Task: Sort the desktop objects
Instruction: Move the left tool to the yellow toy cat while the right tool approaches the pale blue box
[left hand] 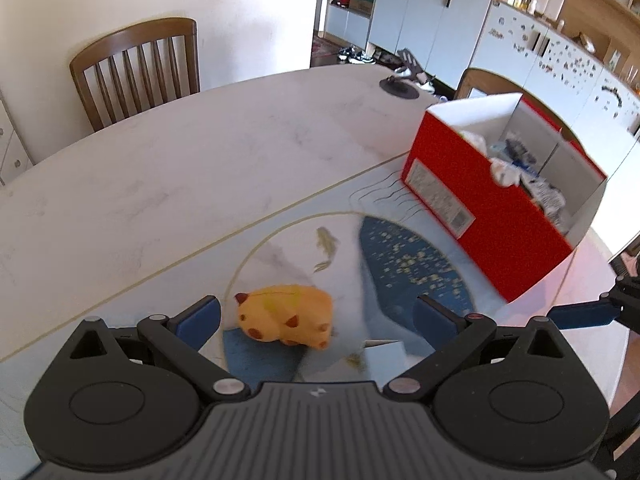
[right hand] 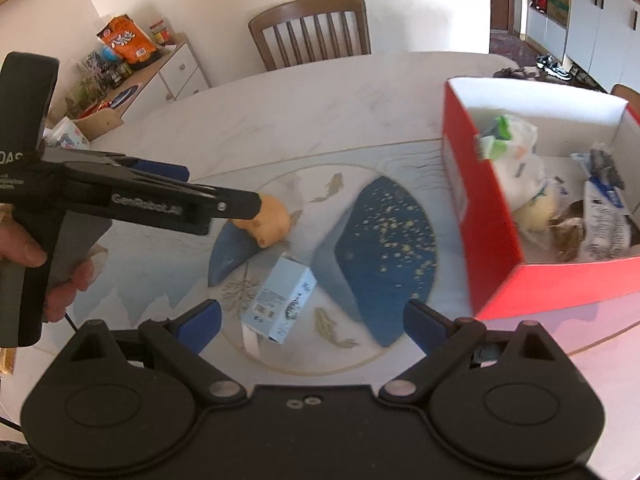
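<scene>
A yellow plush toy [left hand: 284, 316] with brown spots lies on the patterned mat. My left gripper [left hand: 318, 312] is open with a finger on either side of the toy, not touching it. In the right wrist view the same toy [right hand: 268, 220] sits just past the left gripper's fingers [right hand: 240, 202], which a hand holds. A pale blue carton [right hand: 280, 300] lies on the mat below my right gripper [right hand: 312, 312], which is open and empty. The red box [right hand: 480, 208] stands at the right with several bags and packets inside; it is also at the right [left hand: 500, 220] in the left wrist view.
A round blue-and-white mat with fish [right hand: 372, 248] covers the white marble table [left hand: 200, 152]. A wooden chair [left hand: 140, 64] stands at the far side. A black round stand [left hand: 400, 86] sits at the far table edge. A sideboard with snack bags [right hand: 128, 44] stands at the back left.
</scene>
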{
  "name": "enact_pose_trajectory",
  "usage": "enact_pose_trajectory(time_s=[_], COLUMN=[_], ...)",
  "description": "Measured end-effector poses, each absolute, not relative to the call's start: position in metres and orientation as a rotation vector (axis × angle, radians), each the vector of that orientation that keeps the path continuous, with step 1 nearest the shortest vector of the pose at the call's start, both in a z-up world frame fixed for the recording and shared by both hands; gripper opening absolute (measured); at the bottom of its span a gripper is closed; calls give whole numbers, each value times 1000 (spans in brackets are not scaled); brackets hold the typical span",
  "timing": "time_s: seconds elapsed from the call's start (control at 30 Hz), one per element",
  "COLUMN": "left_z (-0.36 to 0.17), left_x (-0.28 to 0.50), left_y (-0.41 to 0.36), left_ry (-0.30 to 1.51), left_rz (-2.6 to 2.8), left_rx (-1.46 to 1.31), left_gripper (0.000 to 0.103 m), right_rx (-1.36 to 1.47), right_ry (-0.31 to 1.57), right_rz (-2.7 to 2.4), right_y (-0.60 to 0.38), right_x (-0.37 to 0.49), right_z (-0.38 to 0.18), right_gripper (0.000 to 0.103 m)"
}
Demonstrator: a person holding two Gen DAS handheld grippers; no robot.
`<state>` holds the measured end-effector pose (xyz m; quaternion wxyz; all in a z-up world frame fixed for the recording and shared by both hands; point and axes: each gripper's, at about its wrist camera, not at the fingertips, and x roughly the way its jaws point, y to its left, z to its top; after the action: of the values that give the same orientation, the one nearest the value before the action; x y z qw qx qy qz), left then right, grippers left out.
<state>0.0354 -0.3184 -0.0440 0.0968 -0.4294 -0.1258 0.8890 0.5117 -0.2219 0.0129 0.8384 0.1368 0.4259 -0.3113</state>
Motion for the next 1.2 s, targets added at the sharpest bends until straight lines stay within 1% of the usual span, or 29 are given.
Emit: enact_pose_trajectory(time_s=[0.63, 0.9, 1.2], left_z=[-95, -105, -113], left_x=[6, -3, -6], left_y=[-325, -324, -319], left_ry=[-298, -250, -205], left_rz=[2514, 2490, 2469], left_rx=[-1311, -1299, -1296], left_gripper=[103, 103, 102], right_rx=[375, 350, 377], right_ry=[991, 1051, 1079], right_rz=[-702, -715, -719], right_y=[-241, -242, -246], right_x=[561, 576, 581], right_z=[-40, -61, -70], right_gripper=[96, 89, 82])
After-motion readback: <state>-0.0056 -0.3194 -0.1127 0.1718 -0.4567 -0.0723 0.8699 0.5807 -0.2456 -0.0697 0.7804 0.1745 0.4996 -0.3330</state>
